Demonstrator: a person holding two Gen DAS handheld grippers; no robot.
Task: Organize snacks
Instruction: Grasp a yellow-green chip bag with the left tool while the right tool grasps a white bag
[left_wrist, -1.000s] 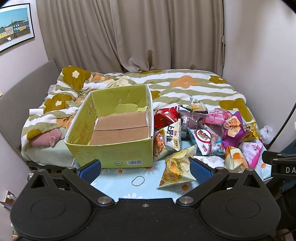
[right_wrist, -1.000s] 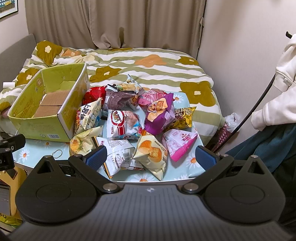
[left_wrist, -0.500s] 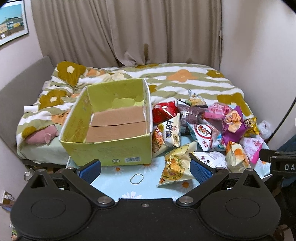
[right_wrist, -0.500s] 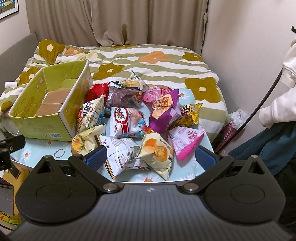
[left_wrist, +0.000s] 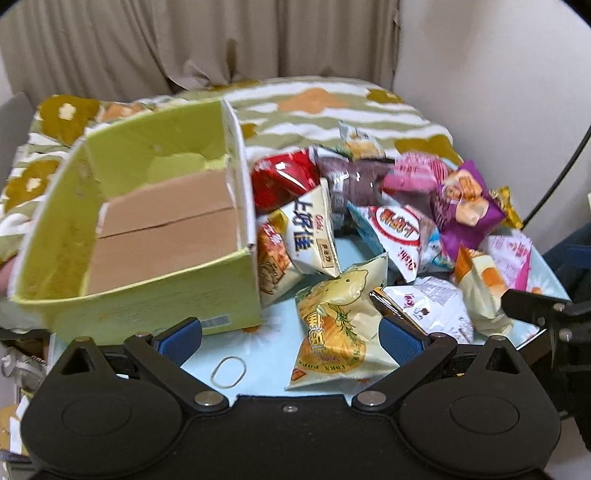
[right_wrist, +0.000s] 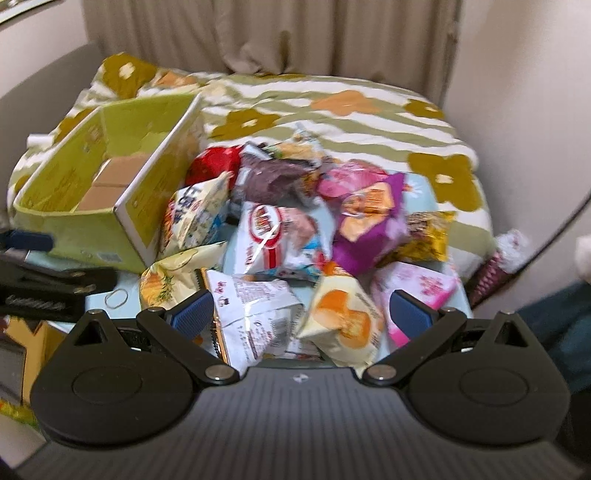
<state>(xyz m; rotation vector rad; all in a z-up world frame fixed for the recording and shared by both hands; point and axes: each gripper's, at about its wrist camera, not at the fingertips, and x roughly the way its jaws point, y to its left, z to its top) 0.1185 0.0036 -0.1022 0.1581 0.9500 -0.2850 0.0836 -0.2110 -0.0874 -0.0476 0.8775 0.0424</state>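
Note:
A pile of several snack bags lies on a light blue table (left_wrist: 273, 354), right of an open, empty yellow-green cardboard box (left_wrist: 155, 299). My left gripper (left_wrist: 290, 341) is open and empty at the table's near edge, with a yellow corn-puff bag (left_wrist: 336, 325) between its fingers' line. My right gripper (right_wrist: 301, 314) is open and empty over the near bags: a white bag (right_wrist: 251, 317) and a cream bag with an orange print (right_wrist: 343, 317). A purple bag (right_wrist: 369, 225), a pink bag (right_wrist: 417, 291) and a red bag (left_wrist: 284, 181) lie further back. The box also shows in the right wrist view (right_wrist: 88, 236).
A rubber band (left_wrist: 229, 371) lies on the table near the left gripper. A bed with a flowered striped quilt (left_wrist: 325, 107) stands behind the table, with curtains and walls beyond. The left gripper's body shows at the left in the right wrist view (right_wrist: 48, 288).
Both grippers have moved forward and down toward the table; the box and bags now look much closer. Both stay open and empty.

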